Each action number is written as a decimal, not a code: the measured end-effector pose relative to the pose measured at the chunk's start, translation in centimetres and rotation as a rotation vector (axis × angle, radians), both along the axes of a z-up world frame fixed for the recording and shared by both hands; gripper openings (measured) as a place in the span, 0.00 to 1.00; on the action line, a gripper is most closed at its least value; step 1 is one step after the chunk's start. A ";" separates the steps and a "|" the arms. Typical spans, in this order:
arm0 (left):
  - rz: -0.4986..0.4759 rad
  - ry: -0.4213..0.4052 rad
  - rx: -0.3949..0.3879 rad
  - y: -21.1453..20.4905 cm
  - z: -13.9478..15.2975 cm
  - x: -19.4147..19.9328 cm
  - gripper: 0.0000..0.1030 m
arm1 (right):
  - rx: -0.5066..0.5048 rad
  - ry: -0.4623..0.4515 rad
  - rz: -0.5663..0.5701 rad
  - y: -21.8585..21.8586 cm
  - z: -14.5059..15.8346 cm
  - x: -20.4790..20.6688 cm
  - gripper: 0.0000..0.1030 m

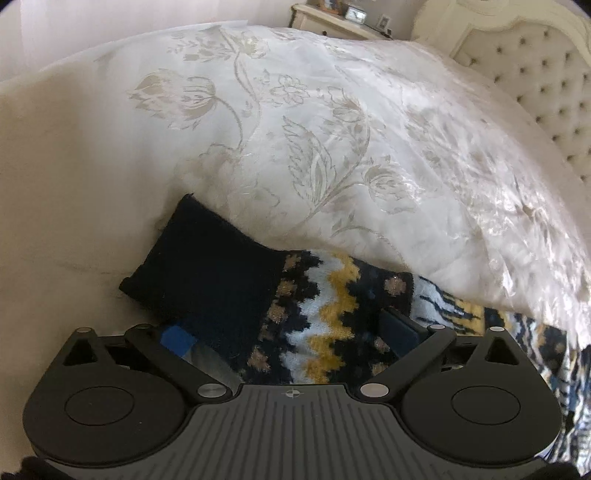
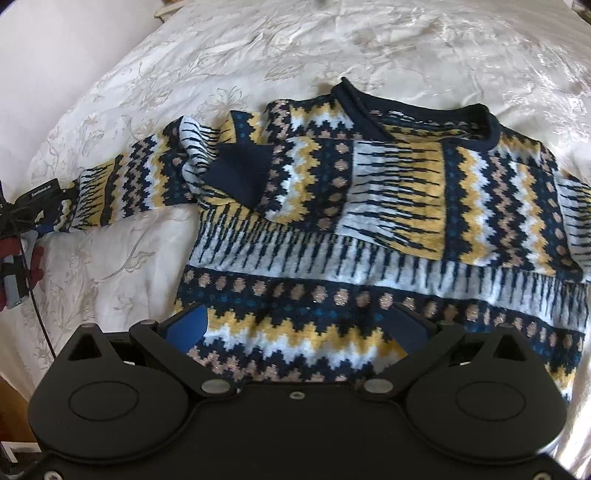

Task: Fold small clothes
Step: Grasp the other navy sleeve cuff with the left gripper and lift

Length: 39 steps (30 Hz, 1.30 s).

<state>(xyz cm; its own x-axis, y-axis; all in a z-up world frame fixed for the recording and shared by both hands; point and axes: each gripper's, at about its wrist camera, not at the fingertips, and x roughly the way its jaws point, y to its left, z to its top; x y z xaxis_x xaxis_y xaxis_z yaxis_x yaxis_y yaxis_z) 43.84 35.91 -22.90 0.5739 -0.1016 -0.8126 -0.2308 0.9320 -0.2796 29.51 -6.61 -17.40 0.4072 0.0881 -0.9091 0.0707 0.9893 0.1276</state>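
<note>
The left gripper stands with its jaws spread wide over the sleeve end of the patterned sweater, and nothing is pinched: the knit lies loose between the two fingers, the navy cuff reaching out toward ten o'clock onto the pale bedspread. The left finger carries a strip of blue tape at about eight o'clock of the sleeve; the right finger sits at the sleeve's four o'clock edge, whether touching the knit I cannot tell.

The right gripper is likewise wide apart, both blue pads standing over the lower body of the sweater with no cloth gripped between them. The sweater lies flat on the bedspread, neck hole at twelve o'clock, hem toward the camera. One sleeve is folded across the chest, its cuff pointing toward nine o'clock. The other sleeve stretches outward toward nine o'clock, its far end hidden by the other gripper's dark body, which a red-gloved hand holds at the frame's edge.

A tufted headboard stands at two o'clock in the left wrist view, with a nightstand at twelve.
</note>
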 end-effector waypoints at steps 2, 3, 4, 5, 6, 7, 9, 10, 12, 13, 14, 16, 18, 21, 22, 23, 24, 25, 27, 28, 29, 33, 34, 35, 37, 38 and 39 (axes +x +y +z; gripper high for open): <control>-0.009 -0.004 0.012 -0.2 0.1 -0.1 0.99 | -0.004 0.009 0.011 0.3 -0.1 0.3 1.00; -0.011 -0.010 0.014 -0.3 0.1 -0.3 0.99 | -0.005 0.015 0.020 0.5 -0.2 0.5 1.00; -0.009 -0.016 0.013 -0.2 0.1 -0.4 0.98 | -0.005 0.019 0.028 0.7 -0.3 0.7 1.00; 0.000 -0.020 0.012 -0.2 0.2 -0.7 0.97 | -0.006 0.022 0.035 0.8 -0.3 0.8 1.00; 0.009 -0.017 0.020 -0.2 0.4 -0.8 0.88 | -0.007 0.024 0.044 1.0 -0.3 0.9 1.00; 0.021 -0.006 0.042 -0.3 0.6 -0.6 0.81 | -0.006 0.025 0.051 1.2 -0.3 1.0 1.00; 0.039 0.025 0.105 -0.6 1.1 -0.6 0.59 | -0.007 0.026 0.065 1.5 -0.3 1.2 1.00; 0.034 0.028 0.122 -0.7 1.3 -0.6 0.50 | -0.007 0.026 0.070 1.6 -0.3 1.3 1.00; 0.020 0.015 0.120 -0.8 1.9 -0.8 0.14 | -0.005 0.027 0.078 1.7 -0.3 1.4 1.00; 0.018 0.007 0.108 -0.8 2.2 -1.0 0.14 | -0.003 0.027 0.082 1.8 -0.2 1.4 1.00; 0.019 -0.012 0.092 -0.8 2.6 -1.3 0.11 | -0.002 0.026 0.085 1.8 -0.2 1.4 1.00; 0.024 -0.044 0.078 -1.0 3.5 -1.7 0.09 | 0.003 0.022 0.088 1.7 -0.1 1.3 1.00; 0.037 -0.074 0.067 -1.4 4.8 -2.3 0.08 | 0.008 0.017 0.090 1.6 0.0 1.1 1.00; 0.031 -0.124 0.054 -2.4 7.2 -3.0 0.08 | 0.019 0.010 0.089 1.2 0.0 0.7 1.00; 0.024 -0.140 0.055 -2.9 7.9 -3.0 0.08 | 0.023 0.009 0.087 1.1 0.1 0.6 1.00; 0.014 -0.161 0.054 -3.4 9.0 -3.2 0.08 | 0.027 0.006 0.085 0.9 0.1 0.5 1.00; 0.004 -0.186 0.053 -4.0 10.0 -3.4 0.08 | 0.033 0.003 0.082 0.6 0.2 0.3 1.00; -0.005 -0.207 0.049 -4.5 10.9 -3.6 0.08 | 0.038 0.000 0.080 0.4 0.2 0.2 1.00; -0.031 -0.263 0.038 -5.9 13.0 -4.0 0.08 | 0.048 -0.008 0.076 -0.2 0.3 -0.3 1.00; -0.047 -0.294 0.035 -6.8 14.3 -4.2 0.08 | 0.053 -0.012 0.075 -0.5 0.4 -0.4 1.00; -0.061 -0.316 0.034 -7.6 15.3 -4.4 0.08 | 0.059 -0.016 0.073 -0.8 0.4 -0.7 1.00; -0.110 -0.399 0.017 -11.6 19.2 -5.5 0.06 | 0.084 -0.038 0.070 -2.7 0.7 -1.8 1.00; -0.122 -0.417 0.008 -12.6 20.1 -5.8 0.06 | 0.090 -0.043 0.068 -3.3 0.8 -2.1 1.00; -0.136 -0.439 0.000 -14.0 21.3 -6.1 0.06 | 0.097 -0.048 0.064 -3.9 0.8 -2.5 1.00; -0.161 -0.471 -0.010 -16.3 22.7 -6.7 0.06 | 0.112 -0.060 0.052 -5.5 1.0 -3.1 1.00; -0.177 -0.488 -0.017 -17.7 23.6 -7.0 0.06 | 0.117 -0.064 0.044 -6.3 1.0 -3.5 1.00; -0.196 -0.503 -0.028 -19.2 24.5 -7.4 0.06 | 0.120 -0.069 0.034 -7.4 1.2 -3.8 1.00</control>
